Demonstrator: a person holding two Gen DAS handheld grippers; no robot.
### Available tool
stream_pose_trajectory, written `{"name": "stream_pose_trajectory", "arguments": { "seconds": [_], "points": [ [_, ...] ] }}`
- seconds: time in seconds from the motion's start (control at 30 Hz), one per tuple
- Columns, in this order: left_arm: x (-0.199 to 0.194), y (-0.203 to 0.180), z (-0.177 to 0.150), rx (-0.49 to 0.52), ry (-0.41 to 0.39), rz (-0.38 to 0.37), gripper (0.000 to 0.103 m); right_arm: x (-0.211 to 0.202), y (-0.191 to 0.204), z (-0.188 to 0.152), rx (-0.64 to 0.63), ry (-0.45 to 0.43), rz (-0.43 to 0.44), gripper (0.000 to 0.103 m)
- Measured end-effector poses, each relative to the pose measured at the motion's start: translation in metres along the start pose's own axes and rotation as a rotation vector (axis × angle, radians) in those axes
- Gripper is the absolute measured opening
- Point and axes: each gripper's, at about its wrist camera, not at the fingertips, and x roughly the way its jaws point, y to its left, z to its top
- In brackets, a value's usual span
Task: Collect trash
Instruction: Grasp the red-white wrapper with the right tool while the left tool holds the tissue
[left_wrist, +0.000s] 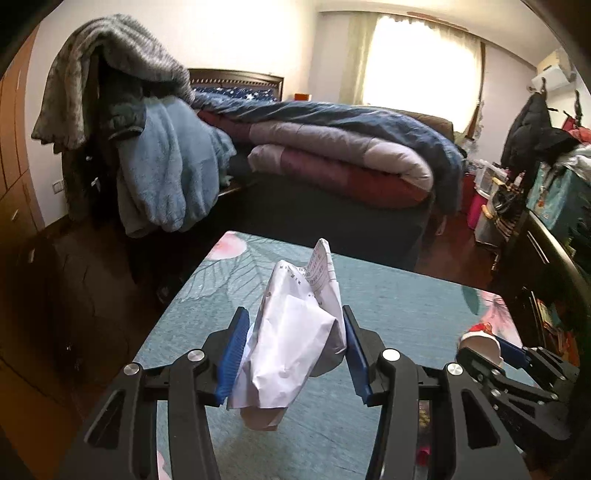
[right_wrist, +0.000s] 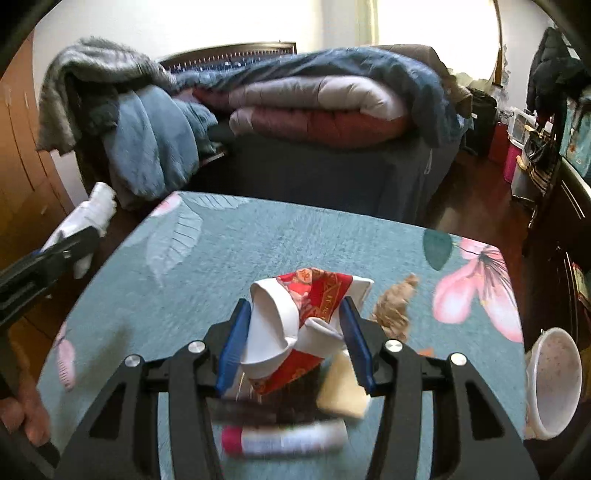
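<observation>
My left gripper (left_wrist: 293, 343) is shut on a crumpled white paper (left_wrist: 295, 332) and holds it above the teal flowered table (left_wrist: 388, 306). It also shows at the left of the right wrist view (right_wrist: 79, 236), with the paper (right_wrist: 92, 212) past the table's left edge. My right gripper (right_wrist: 293, 339) is shut on a crushed red and white paper cup (right_wrist: 291, 325) above the table (right_wrist: 221, 266). The right gripper with the cup also shows at the right of the left wrist view (left_wrist: 487, 347). Under the right gripper lie a pink-capped tube (right_wrist: 280, 441), a beige scrap (right_wrist: 341, 391) and a brown crumpled scrap (right_wrist: 395, 306).
A white plastic cup (right_wrist: 554, 384) lies on its side at the table's right edge. A bed with folded quilts (left_wrist: 332, 158) stands behind the table. Blankets hang over a chair (left_wrist: 147, 147) at the left. Cluttered shelves (left_wrist: 535, 206) line the right wall.
</observation>
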Motion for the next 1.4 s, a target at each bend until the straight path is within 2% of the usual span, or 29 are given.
{"name": "stream_pose_trajectory", "arguments": {
  "seconds": [0.1, 0.23, 0.33, 0.43, 0.53, 0.6, 0.67, 0.77, 0.83, 1.03, 1.1, 1.13, 1.4],
  "points": [
    [-0.014, -0.012, -0.002, 0.019, -0.023, -0.008, 0.05, -0.025, -0.01, -0.011, 0.026, -0.022, 0.022, 0.044],
    [-0.032, -0.028, -0.005, 0.037, -0.046, -0.028, 0.051, -0.053, -0.023, -0.029, 0.06, -0.047, 0.042, 0.043],
    [-0.04, -0.04, -0.009, 0.053, -0.048, -0.046, 0.051, -0.069, -0.028, -0.042, 0.069, -0.065, 0.03, 0.043],
    [-0.044, -0.052, -0.013, 0.068, -0.041, -0.065, 0.051, -0.079, -0.035, -0.053, 0.078, -0.074, 0.02, 0.034],
    [-0.047, -0.061, -0.016, 0.078, -0.034, -0.074, 0.051, -0.08, -0.043, -0.062, 0.093, -0.064, -0.001, 0.036],
    [-0.05, -0.065, -0.019, 0.083, -0.033, -0.08, 0.052, -0.071, -0.045, -0.067, 0.088, -0.038, -0.01, 0.046],
    [-0.051, -0.069, -0.021, 0.09, -0.035, -0.084, 0.052, -0.06, -0.045, -0.072, 0.102, -0.006, 0.024, 0.069],
    [-0.052, -0.071, -0.024, 0.098, -0.035, -0.082, 0.053, -0.048, -0.037, -0.076, 0.105, 0.017, 0.065, 0.079],
    [-0.051, -0.07, -0.025, 0.103, -0.03, -0.077, 0.053, -0.039, -0.028, -0.08, 0.083, 0.036, 0.032, 0.09],
    [-0.05, -0.06, -0.027, 0.088, -0.028, -0.069, 0.053, -0.023, -0.022, -0.098, 0.057, 0.109, -0.005, 0.089],
    [-0.052, -0.058, -0.028, 0.081, -0.027, -0.072, 0.053, -0.02, -0.024, -0.106, 0.053, 0.136, -0.002, 0.078],
    [-0.052, -0.058, -0.028, 0.08, -0.028, -0.073, 0.053, -0.019, -0.025, -0.109, 0.053, 0.142, 0.004, 0.078],
    [-0.06, -0.067, -0.029, 0.084, -0.032, -0.093, 0.053, -0.06, -0.038, -0.122, 0.064, 0.062, 0.049, 0.074]
  ]
}}
